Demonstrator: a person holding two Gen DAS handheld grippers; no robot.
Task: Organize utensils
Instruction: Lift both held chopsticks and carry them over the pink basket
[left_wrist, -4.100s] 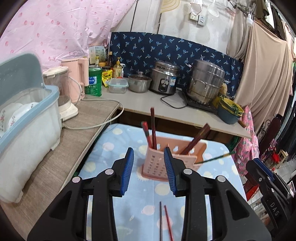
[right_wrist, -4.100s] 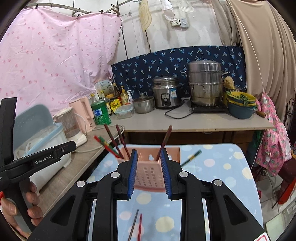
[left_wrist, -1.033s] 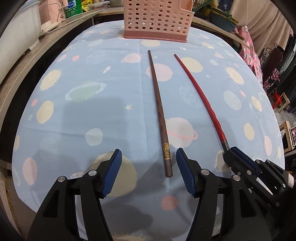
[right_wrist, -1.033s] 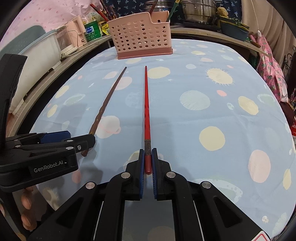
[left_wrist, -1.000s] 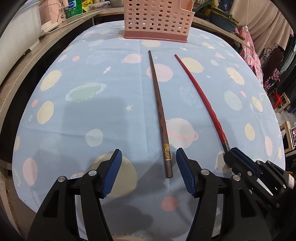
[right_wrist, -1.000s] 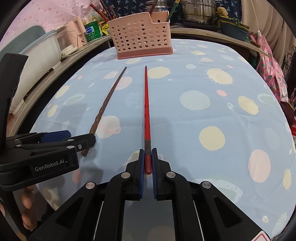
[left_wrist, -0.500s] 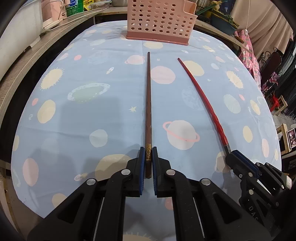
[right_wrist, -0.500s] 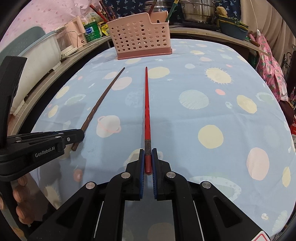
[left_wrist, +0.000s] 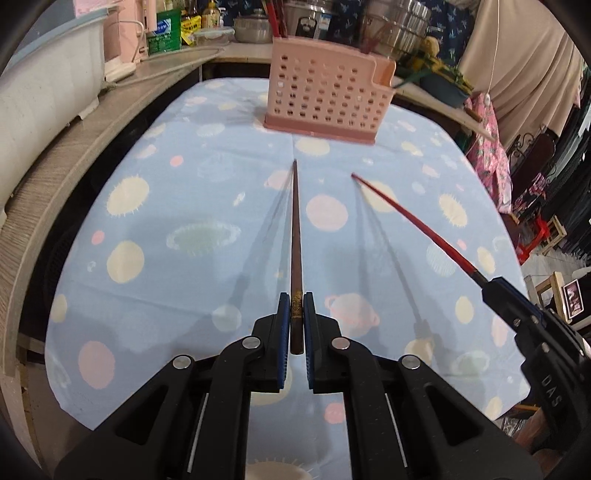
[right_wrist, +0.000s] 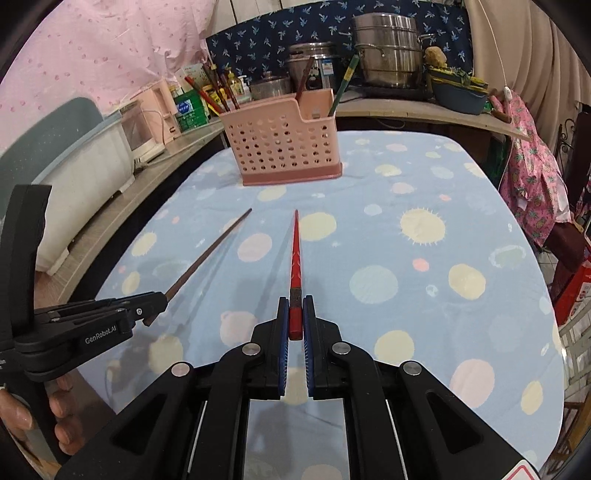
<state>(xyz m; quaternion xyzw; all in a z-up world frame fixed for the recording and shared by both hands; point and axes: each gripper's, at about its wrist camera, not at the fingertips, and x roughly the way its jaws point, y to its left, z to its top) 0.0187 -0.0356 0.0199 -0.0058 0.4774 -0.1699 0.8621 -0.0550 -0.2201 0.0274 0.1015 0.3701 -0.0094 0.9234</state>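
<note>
Gripping a dark brown chopstick (left_wrist: 296, 236) by its thick, gold-banded end, the left gripper (left_wrist: 296, 325) has its jaws clenched on it, the thin tip pointing straight ahead toward the pink perforated utensil basket (left_wrist: 325, 99). The right gripper (right_wrist: 294, 321) is likewise clamped on the butt of a glossy red chopstick (right_wrist: 295, 254), which tapers forward from between its jaws. Half a second ago both sticks lay flat on the cloth; now each is raised, its thin shadow falling on the cloth below, and the basket looks closer in both views. Ahead of the jaws the basket already holds several chopsticks (right_wrist: 221, 92). Under everything is a light blue tablecloth (right_wrist: 424, 280) printed with planets and suns. Beyond the basket a counter carries steel pots (right_wrist: 388, 55), with a pink curtain (right_wrist: 92, 55) behind on the left.
</note>
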